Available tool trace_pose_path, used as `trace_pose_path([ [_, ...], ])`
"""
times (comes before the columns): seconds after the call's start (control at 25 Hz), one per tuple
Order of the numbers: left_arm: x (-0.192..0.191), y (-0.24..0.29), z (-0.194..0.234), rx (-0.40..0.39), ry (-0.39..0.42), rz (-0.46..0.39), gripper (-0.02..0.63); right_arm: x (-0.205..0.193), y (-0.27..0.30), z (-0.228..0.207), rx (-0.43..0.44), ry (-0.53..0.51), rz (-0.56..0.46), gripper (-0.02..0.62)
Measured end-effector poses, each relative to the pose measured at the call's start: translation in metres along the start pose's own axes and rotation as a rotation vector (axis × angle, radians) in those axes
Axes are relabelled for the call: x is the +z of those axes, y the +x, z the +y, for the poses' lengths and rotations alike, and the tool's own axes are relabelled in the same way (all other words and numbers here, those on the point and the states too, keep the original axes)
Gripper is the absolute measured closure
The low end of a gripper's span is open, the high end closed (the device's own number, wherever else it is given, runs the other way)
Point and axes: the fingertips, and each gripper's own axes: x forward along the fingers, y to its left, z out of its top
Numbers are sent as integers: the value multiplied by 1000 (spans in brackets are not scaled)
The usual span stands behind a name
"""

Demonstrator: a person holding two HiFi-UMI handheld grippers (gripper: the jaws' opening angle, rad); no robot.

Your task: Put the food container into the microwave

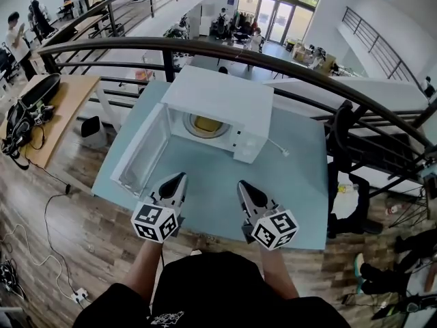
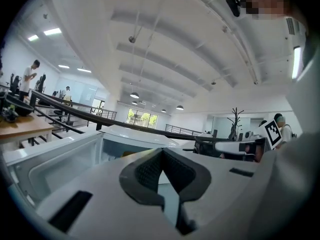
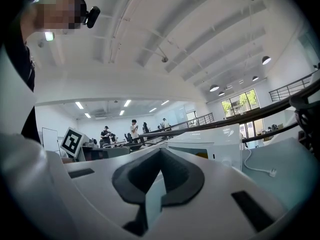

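Left gripper (image 1: 179,178) and right gripper (image 1: 242,184) were held side by side, apart, low before the torso, both pointing forward. On each, the jaws were closed tip to tip with nothing between them. Left marker cube (image 1: 156,222) and right marker cube (image 1: 274,228) faced upward. Left forearm (image 1: 145,268) and right forearm (image 1: 277,273) were bare and extended forward.

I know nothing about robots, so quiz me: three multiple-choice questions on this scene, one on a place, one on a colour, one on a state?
1. The yellow food container sits: A on top of the white box-shaped microwave; B inside it; C beside it.
2. The smooth tabletop is: A pale blue; B red; C black.
3. The microwave's door is: A shut; B removed; C swung open.
Answers: 1 B, yellow shows in the cavity; 2 A, plain in the head view; 3 C, it hangs out leftward.
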Motion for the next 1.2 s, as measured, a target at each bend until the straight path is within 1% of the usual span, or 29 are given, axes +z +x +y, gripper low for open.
trace_pose_path([
  [0.32, 12, 12, -31, 28, 93, -22, 598, 14, -13, -14, 40, 6, 4, 589],
  [0.68, 16, 11, -52, 66, 121, -35, 598, 25, -34, -24, 56, -19, -1, 589],
  [0.84, 13, 11, -55, 79, 115, -30, 598, 26, -40, -28, 57, -24, -1, 589],
  [1.0, 16, 9, -60, 101, 140, -33, 598, 27, -47, -31, 60, -37, 3, 589],
  [1.2, 11, 10, -64, 109, 153, -25, 598, 24, -49, -36, 54, -36, 4, 589],
])
